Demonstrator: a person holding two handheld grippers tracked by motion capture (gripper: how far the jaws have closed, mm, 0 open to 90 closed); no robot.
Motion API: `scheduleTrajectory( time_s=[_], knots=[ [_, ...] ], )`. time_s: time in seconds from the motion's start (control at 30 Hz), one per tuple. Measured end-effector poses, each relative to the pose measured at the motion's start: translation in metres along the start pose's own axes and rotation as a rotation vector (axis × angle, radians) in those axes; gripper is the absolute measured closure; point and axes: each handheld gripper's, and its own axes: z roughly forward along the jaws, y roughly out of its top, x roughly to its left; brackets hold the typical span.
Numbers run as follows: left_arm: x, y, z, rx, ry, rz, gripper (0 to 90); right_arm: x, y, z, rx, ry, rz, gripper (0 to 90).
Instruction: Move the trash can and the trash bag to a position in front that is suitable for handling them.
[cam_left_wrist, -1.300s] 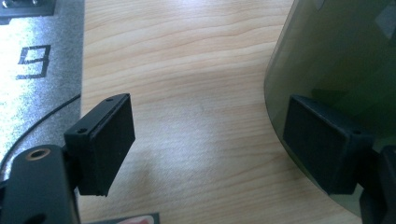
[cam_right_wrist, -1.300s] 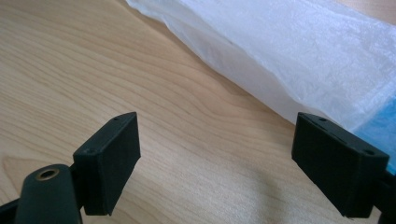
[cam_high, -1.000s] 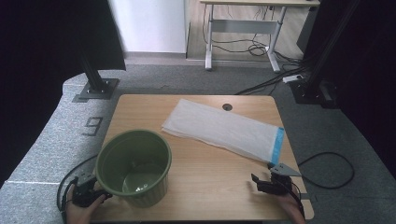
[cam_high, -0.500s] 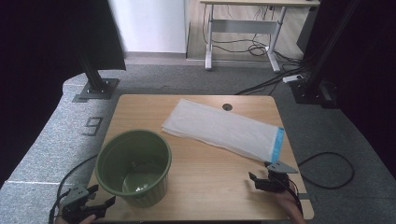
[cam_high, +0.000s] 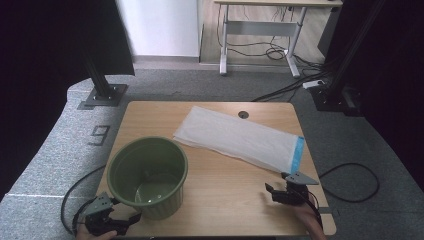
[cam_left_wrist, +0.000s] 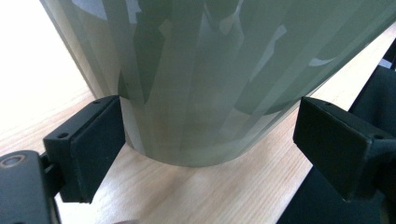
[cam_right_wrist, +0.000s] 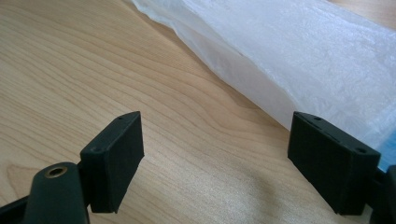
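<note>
The green pot (cam_high: 148, 175) stands upright, mouth up, at the table's (cam_high: 235, 200) near left, its base between the wide left claw (cam_left_wrist: 210, 135), while the right claw (cam_right_wrist: 229, 158) gapes near the white bag (cam_high: 240, 140).

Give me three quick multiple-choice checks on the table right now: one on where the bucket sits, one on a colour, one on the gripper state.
1. Where does the green bucket stand on the table?
A. near-left part, by the left gripper
B. far-right corner
C. on top of the bag

2. What colour is the strip at one end of the white plastic bag?
A. red
B. blue
C. yellow

3. How is the left gripper set at the bucket?
A. shut, away from it
B. shut on its rim
C. open, jaws on either side of its base

Answers:
1 A, the high view shows it at the near-left, beside the left gripper.
2 B, the strip is blue.
3 C, the left gripper view shows the jaws spread, the bucket's base between them.
</note>
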Motion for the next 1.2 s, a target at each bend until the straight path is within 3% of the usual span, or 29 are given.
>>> scheduleTrajectory(
  time_s=[0.17,0.33,0.53,0.73,1.2],
  knots=[
    [-0.002,0.008,0.011,0.009,-0.01,0.013,9.1,0.005,0.001,0.0,-0.011,-0.014,-0.019,18.6],
    [-0.005,0.024,0.029,0.037,-0.006,0.054,10.1,0.006,0.0,-0.003,-0.022,-0.018,-0.026,19.2],
    [-0.008,0.049,0.058,0.024,-0.043,0.083,12.2,0.003,-0.004,-0.012,-0.031,-0.04,-0.015,19.3],
    [-0.012,0.076,0.091,0.057,-0.07,0.131,14.2,0.0,-0.009,-0.021,-0.037,-0.064,0.004,19.7],
    [-0.017,0.111,0.138,0.104,-0.088,0.134,14.0,0.0,-0.013,-0.022,-0.017,-0.09,0.022,20.0]
  ],
)
